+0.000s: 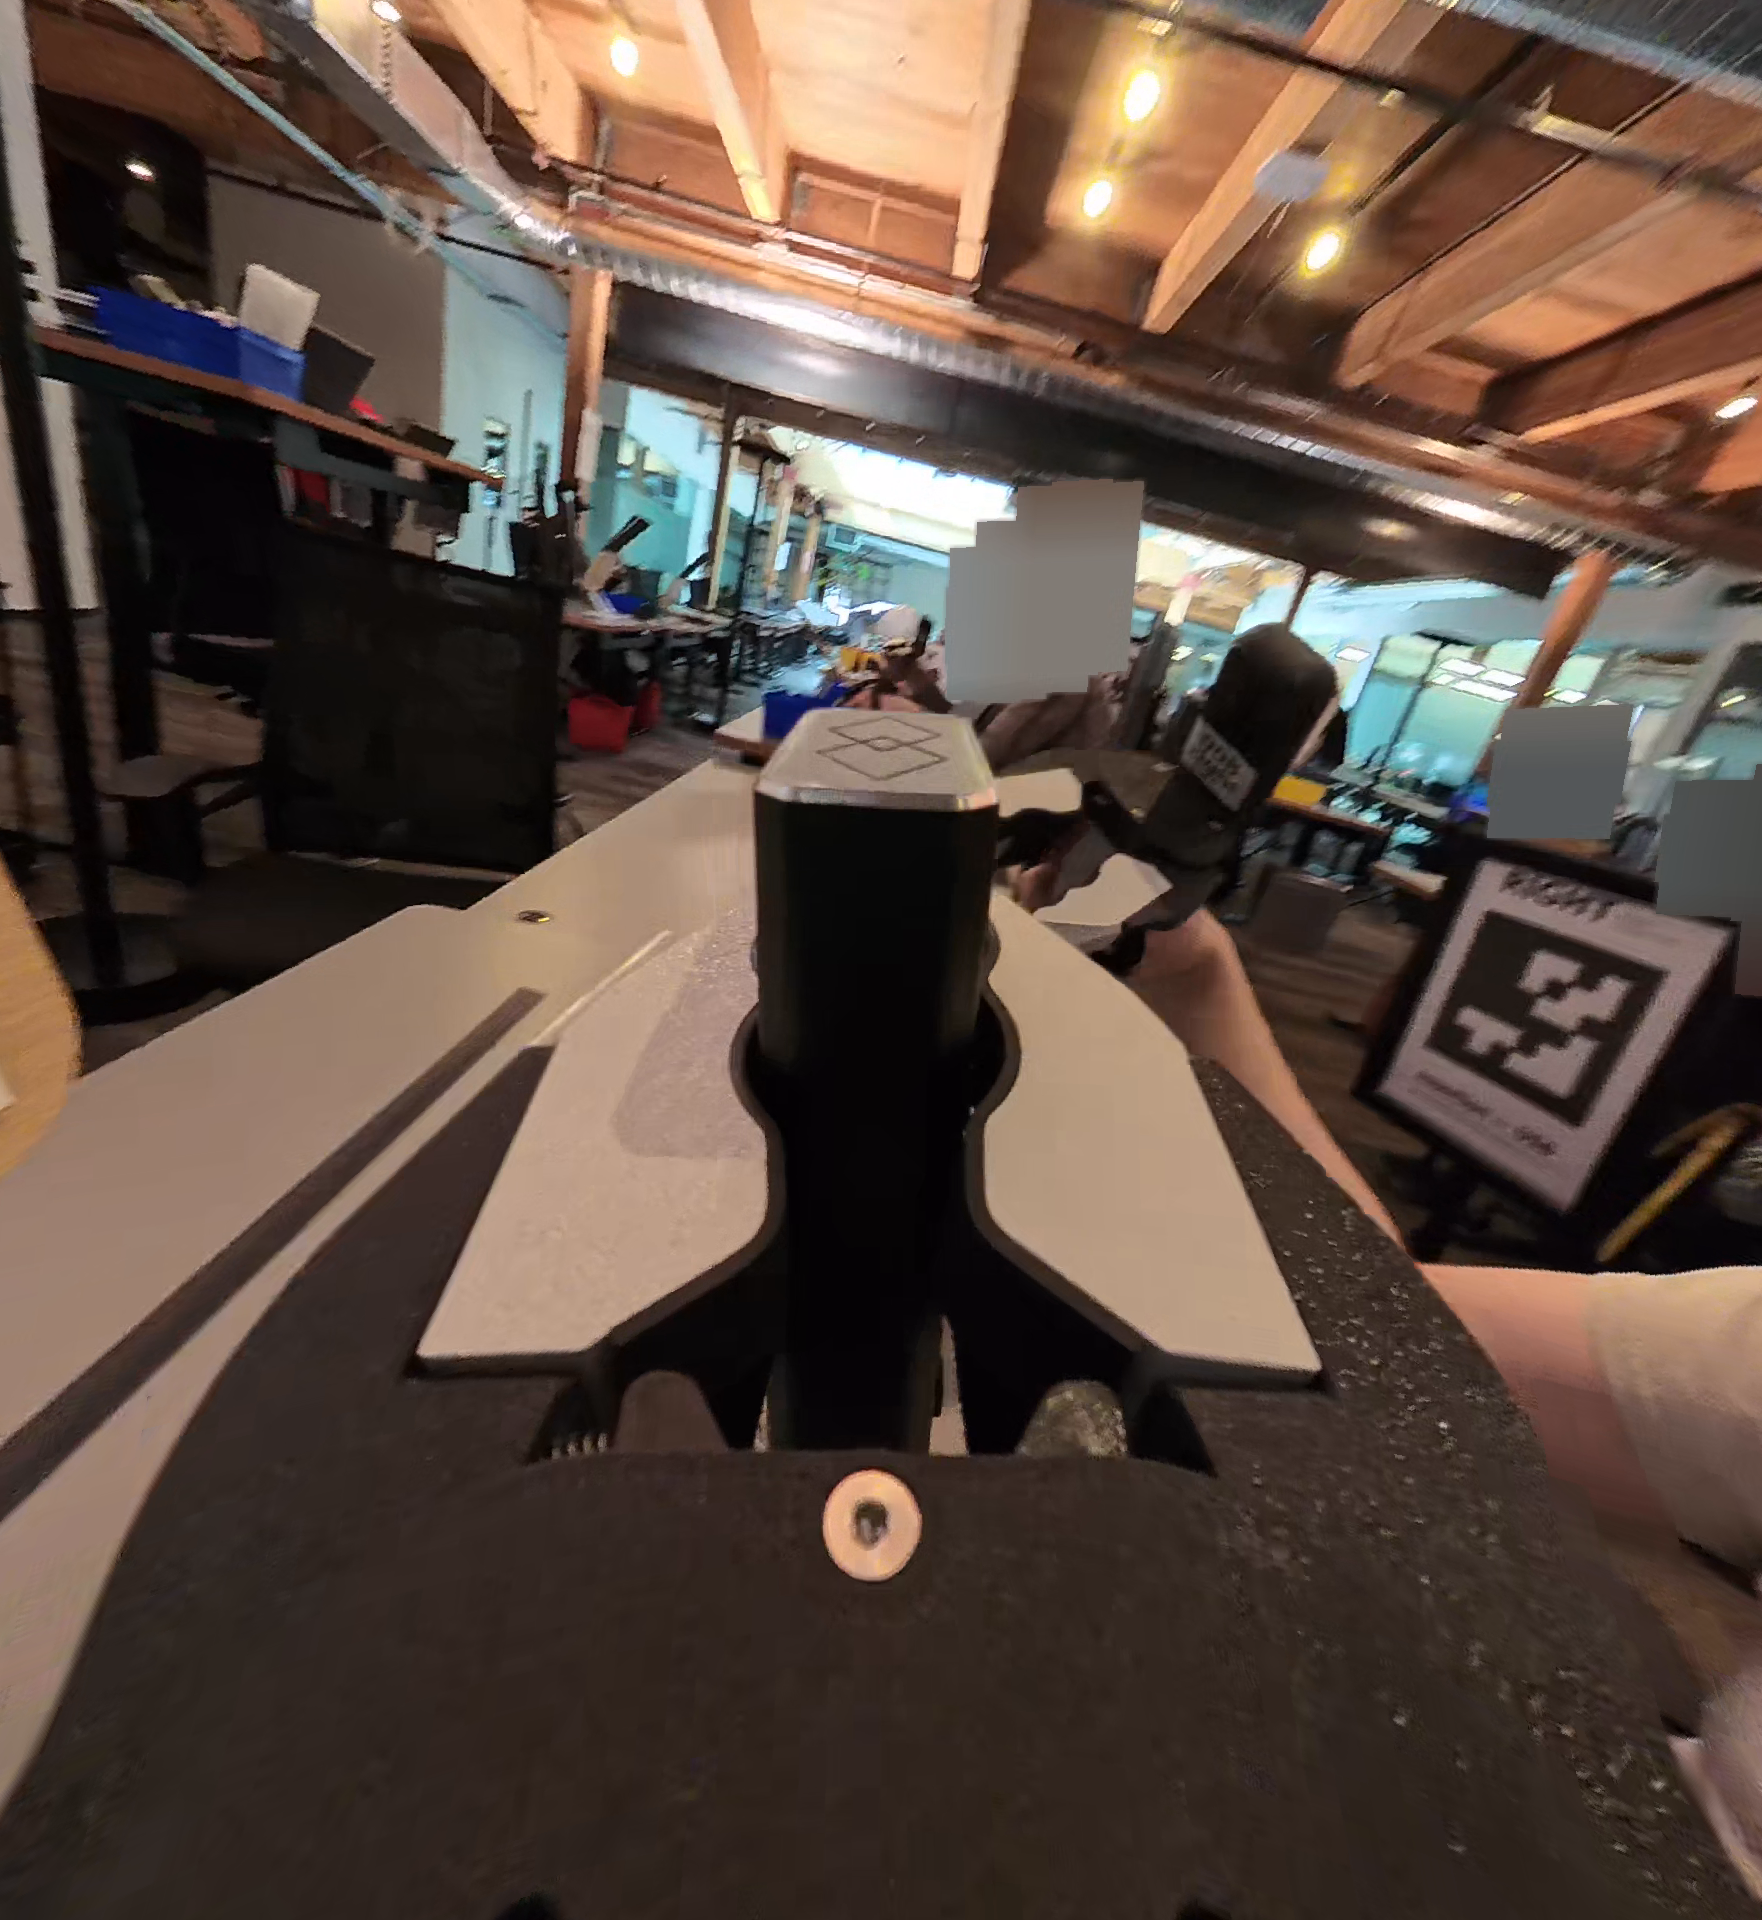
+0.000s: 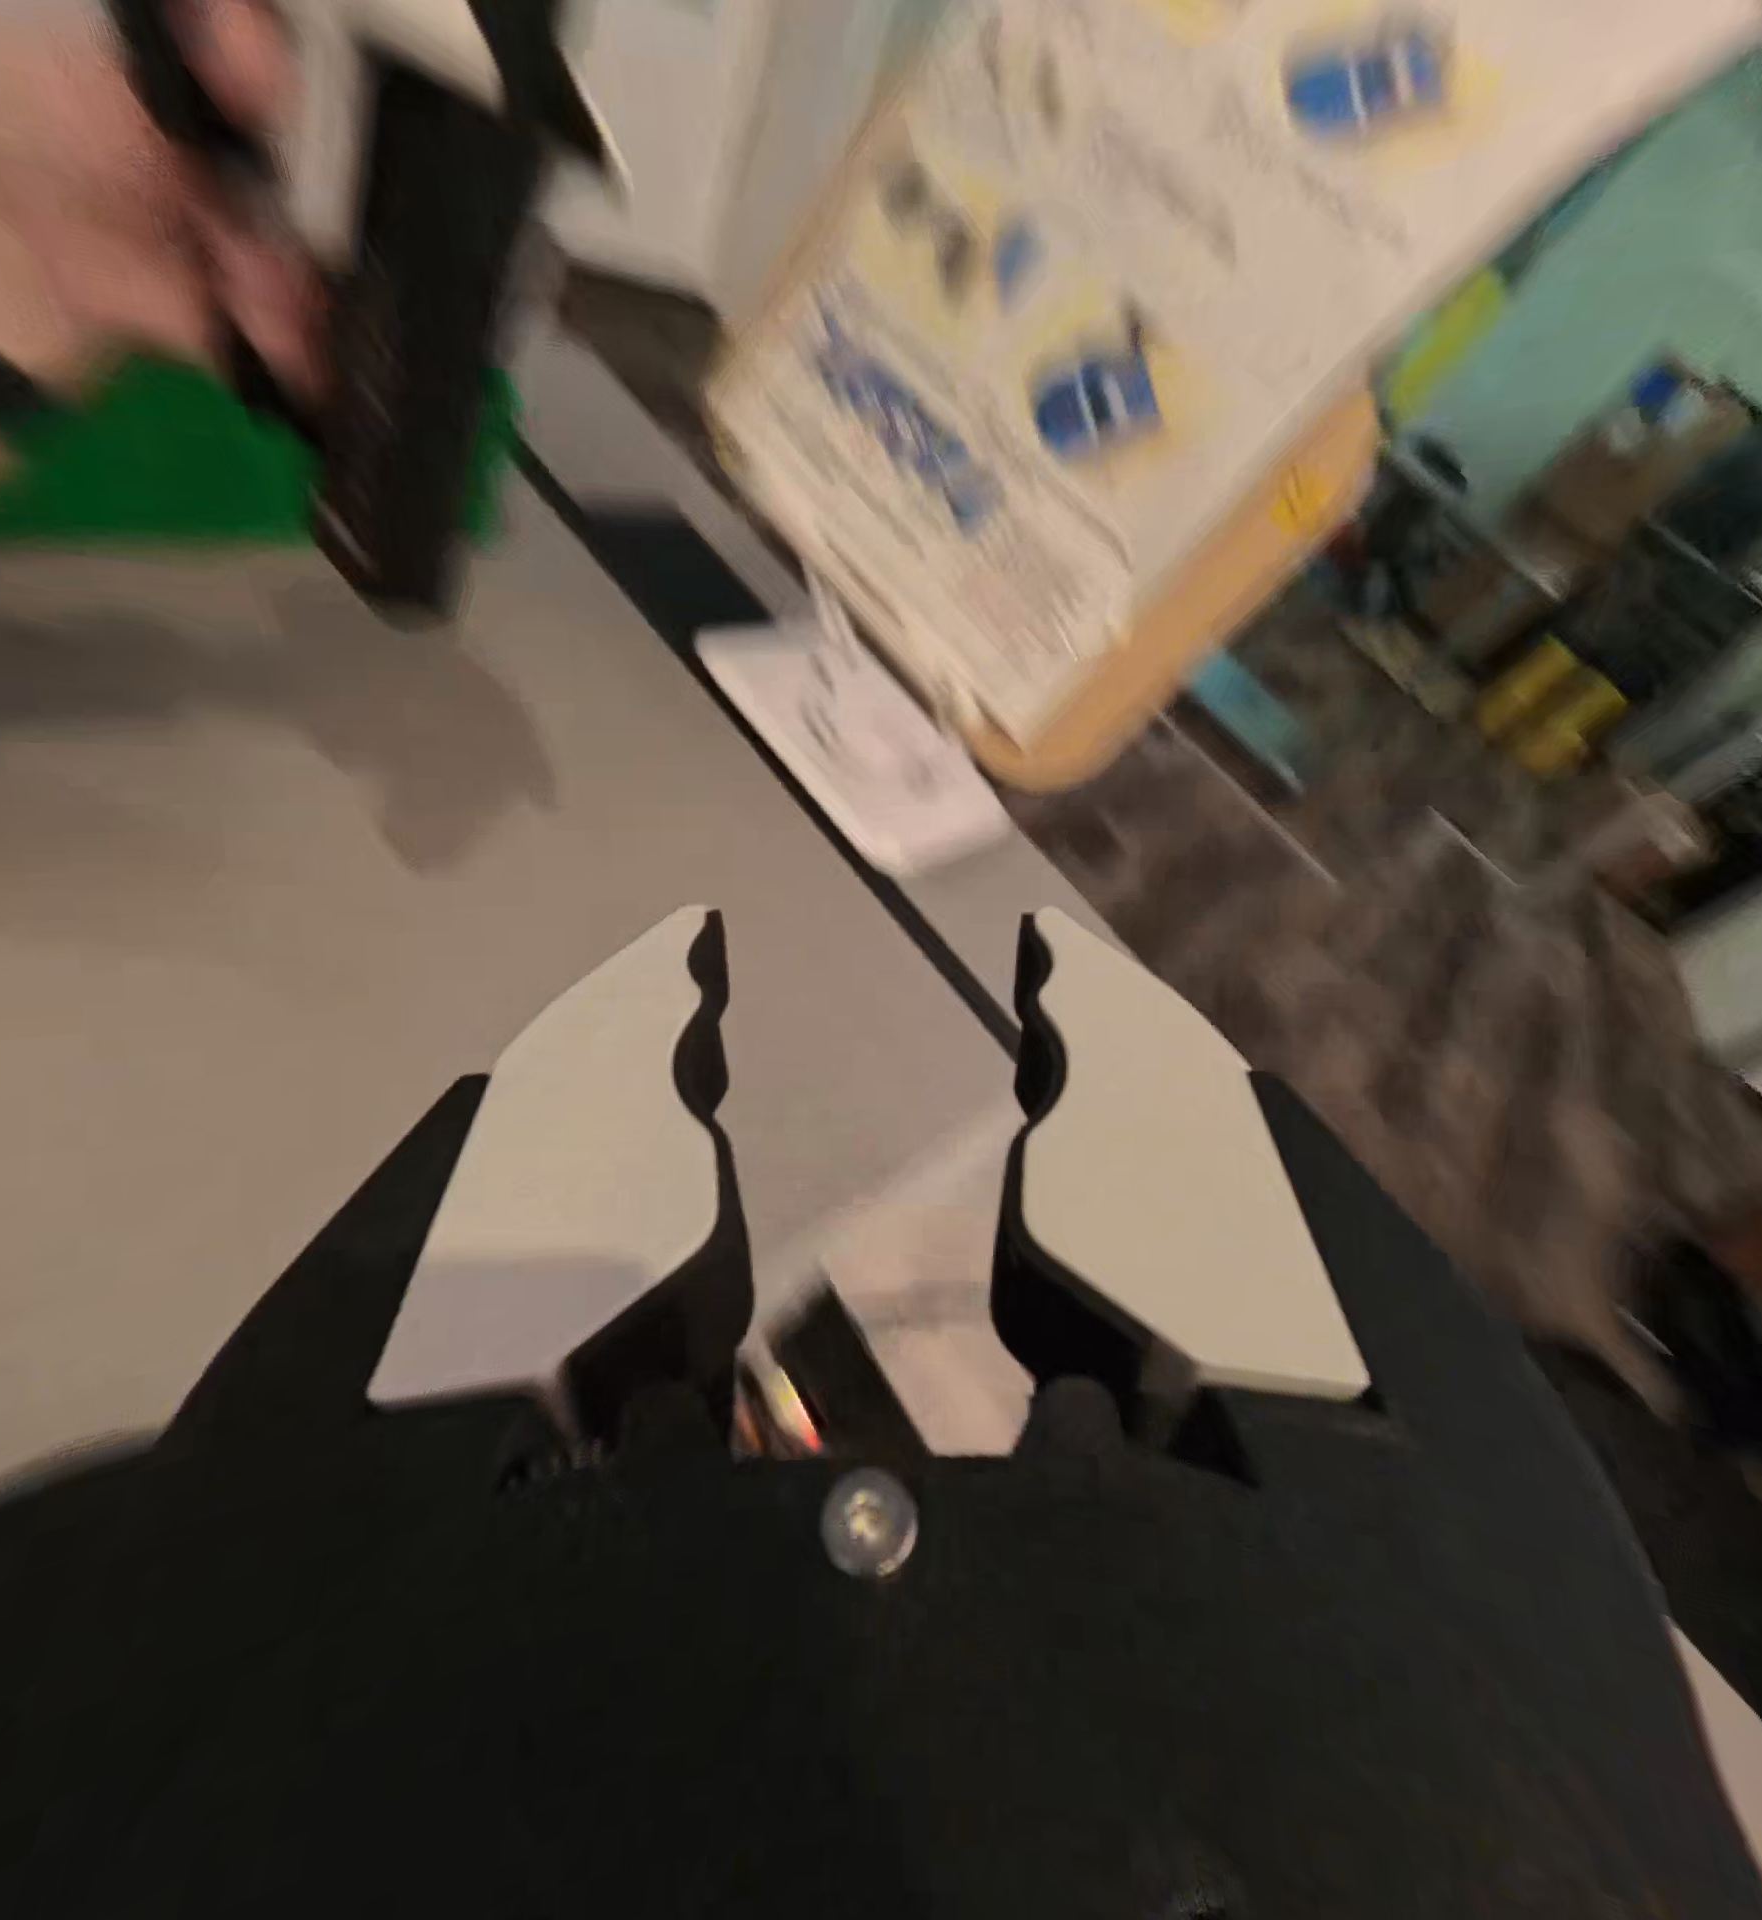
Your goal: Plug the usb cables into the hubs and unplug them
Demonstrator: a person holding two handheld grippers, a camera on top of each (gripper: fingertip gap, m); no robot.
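Note:
My left gripper [image 1: 872, 935] is shut on a black USB hub [image 1: 877, 987] with a silver end cap. The hub stands out forward between the fingers, above the pale grey table [image 1: 233, 1091]. My right gripper [image 2: 872, 925] is open and empty above the same table [image 2: 181, 935]; its view is blurred by motion. The right gripper also shows in the left wrist view [image 1: 1147, 862], beyond the hub, held in a hand. The left gripper shows blurred at the upper left of the right wrist view [image 2: 378, 312], with a green part [image 2: 150, 457] beside it. No cable shows in either view.
A black-and-white marker board [image 1: 1542, 1018] stands right of the table. A person's forearm [image 1: 1272, 1091] reaches along the right side. A printed box [image 2: 1064, 364] and a white card [image 2: 856, 748] lie near the table's far edge. Shelves and desks stand behind.

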